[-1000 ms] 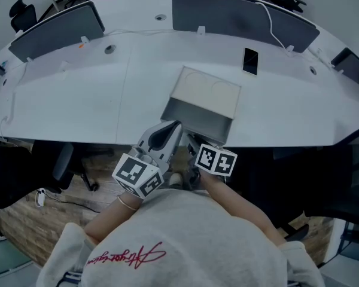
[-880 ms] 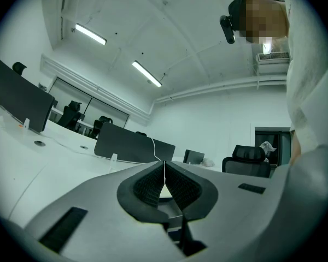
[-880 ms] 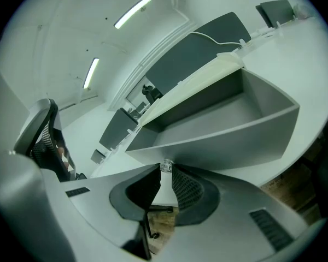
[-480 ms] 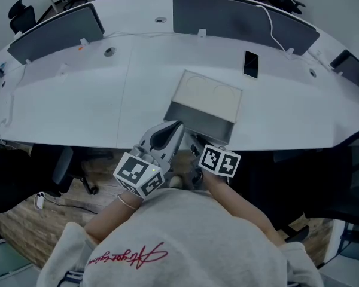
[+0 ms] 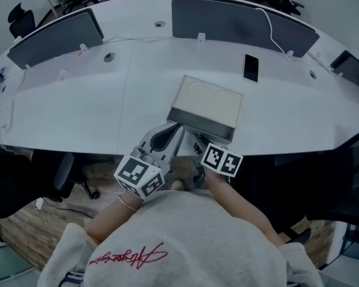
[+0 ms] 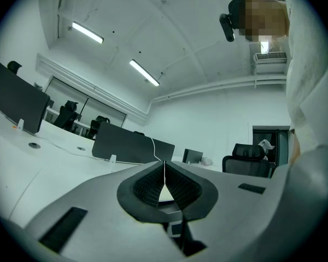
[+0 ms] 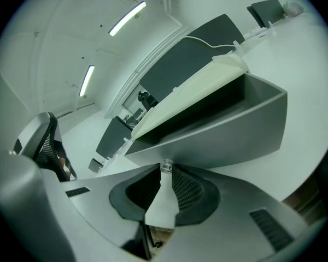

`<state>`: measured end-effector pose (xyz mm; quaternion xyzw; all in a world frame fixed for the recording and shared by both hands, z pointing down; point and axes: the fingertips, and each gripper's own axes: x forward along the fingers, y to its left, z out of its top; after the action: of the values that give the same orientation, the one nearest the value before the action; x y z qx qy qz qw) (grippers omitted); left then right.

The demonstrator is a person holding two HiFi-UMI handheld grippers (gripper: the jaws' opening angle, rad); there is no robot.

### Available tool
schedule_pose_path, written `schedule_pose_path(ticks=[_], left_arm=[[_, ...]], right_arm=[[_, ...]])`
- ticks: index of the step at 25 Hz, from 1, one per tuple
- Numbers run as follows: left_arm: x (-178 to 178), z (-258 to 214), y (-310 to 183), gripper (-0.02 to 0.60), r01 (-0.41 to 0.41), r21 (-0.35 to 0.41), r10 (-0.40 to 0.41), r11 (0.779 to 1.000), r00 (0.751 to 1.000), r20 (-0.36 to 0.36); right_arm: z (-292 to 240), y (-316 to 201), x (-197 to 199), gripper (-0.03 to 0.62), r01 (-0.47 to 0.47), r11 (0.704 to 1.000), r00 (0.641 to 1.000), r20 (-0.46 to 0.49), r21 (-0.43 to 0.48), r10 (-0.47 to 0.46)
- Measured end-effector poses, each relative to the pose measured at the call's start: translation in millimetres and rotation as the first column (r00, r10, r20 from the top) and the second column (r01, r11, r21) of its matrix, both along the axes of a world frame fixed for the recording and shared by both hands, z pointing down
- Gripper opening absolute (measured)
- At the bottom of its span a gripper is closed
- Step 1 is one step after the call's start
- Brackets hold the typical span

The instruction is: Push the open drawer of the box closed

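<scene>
drawer [image 5: 201,123] at desk [image 5: 78,112] edge is seen pushed further into box [image 5: 206,97] than a second ago, though not shut. its knob [image 7: 165,166] is clamped by right gripper [image 7: 165,171]; left gripper [image 6: 164,166] is closed, empty.

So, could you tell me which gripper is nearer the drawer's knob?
Right. The right gripper holds the knob between its jaw tips; the left gripper sits shut to its left, beside the drawer.

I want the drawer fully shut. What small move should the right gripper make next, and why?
Probably push the right gripper forward, toward the box: its fingers hold the small clear knob, and the grey drawer juts out of the box.
</scene>
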<state>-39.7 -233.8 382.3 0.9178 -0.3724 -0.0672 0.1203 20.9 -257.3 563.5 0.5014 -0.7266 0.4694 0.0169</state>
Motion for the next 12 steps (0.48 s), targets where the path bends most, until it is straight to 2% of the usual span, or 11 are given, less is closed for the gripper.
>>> schedule_pose_path(ticks=[12], left_arm=[[3.7, 2.0, -5.6, 0.018, -0.02, -0.004, 0.02, 1.0, 1.0, -0.007]], right_arm=[[0.4, -9.1, 4.7, 0.072, -0.028, 0.999, 0.999, 0.026, -0.039, 0.029]])
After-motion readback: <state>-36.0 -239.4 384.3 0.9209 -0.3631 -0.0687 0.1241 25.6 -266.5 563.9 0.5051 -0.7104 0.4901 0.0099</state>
